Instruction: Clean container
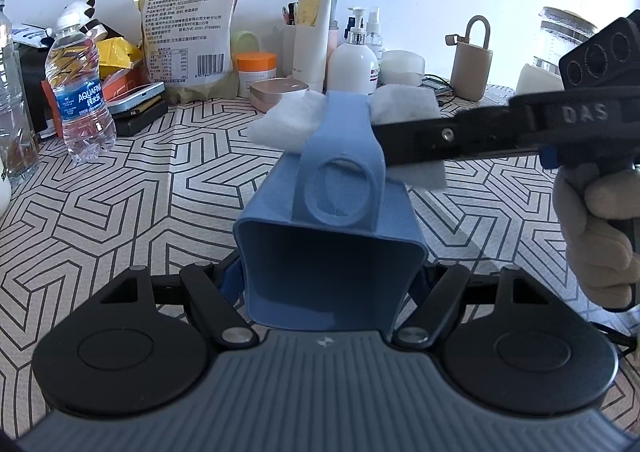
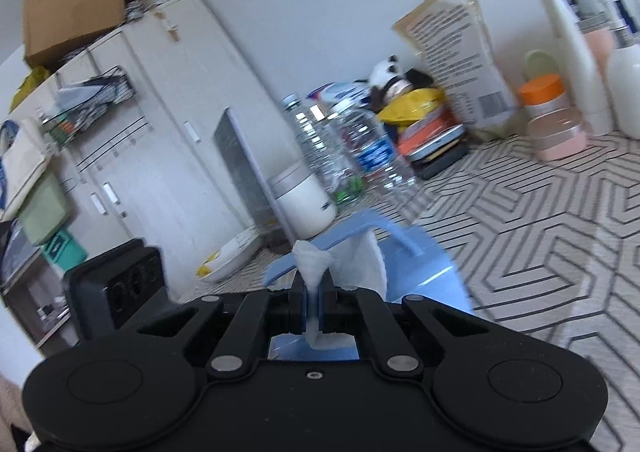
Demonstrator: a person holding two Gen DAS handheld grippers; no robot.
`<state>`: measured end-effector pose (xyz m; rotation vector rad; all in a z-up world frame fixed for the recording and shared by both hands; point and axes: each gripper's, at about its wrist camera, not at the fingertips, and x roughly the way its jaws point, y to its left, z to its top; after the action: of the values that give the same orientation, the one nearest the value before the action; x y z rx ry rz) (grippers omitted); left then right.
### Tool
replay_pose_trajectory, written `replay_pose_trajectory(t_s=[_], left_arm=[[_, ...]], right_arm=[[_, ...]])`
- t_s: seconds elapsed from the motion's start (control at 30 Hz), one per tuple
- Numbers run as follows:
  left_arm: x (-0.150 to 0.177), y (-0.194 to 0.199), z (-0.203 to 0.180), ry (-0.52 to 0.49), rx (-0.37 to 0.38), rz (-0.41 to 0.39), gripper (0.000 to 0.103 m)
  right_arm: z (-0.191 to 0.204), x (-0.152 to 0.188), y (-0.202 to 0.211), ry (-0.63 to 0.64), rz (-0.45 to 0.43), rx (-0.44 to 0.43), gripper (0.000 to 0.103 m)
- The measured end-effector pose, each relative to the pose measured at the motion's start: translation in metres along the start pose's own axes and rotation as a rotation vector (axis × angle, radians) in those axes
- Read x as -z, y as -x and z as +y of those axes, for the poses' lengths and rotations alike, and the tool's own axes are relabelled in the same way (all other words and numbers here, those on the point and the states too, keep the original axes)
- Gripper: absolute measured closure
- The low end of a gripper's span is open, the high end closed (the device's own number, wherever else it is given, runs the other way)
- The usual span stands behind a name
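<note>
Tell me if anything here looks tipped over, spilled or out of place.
Only the blue container is off upright: it lies on its side in the left hand-held gripper, its opening facing the camera. The white cloth sits behind its handle. No spill shows.

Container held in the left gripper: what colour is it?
Light blue container, clearest in the left wrist view.

The left tool (image 1: 326,284) has black linkage arms, silver pivot pins and a ribbed grey housing. The right tool (image 2: 314,292) is all black, embossed "DAS", gripped by a light-gloved hand (image 1: 596,224).
</note>
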<state>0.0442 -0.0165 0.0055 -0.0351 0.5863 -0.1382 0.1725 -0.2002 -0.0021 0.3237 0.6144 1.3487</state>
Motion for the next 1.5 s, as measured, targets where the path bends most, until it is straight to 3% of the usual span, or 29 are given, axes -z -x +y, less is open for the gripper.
replay_pose_trajectory(t_s=[0.17,0.6,0.83,1.5], left_arm=[[0.001,0.0,0.0,0.003,0.0,0.001,0.028],[0.0,-0.001,-0.001,0.0,-0.003,0.003,0.028],[0.001,0.0,-0.002,0.0,-0.002,0.002,0.028],[0.002,0.006,-0.006,-0.003,-0.004,0.002,0.028]], right_arm=[[-0.002,-0.001,0.004,-0.003,-0.04,0.066,0.099],[0.009,0.003,-0.006,0.02,0.023,-0.048,0.099],[-0.003,0.001,0.003,-0.024,-0.017,0.018,0.099],[-0.002,0.002,-0.001,-0.038,0.004,-0.03,0.099]])
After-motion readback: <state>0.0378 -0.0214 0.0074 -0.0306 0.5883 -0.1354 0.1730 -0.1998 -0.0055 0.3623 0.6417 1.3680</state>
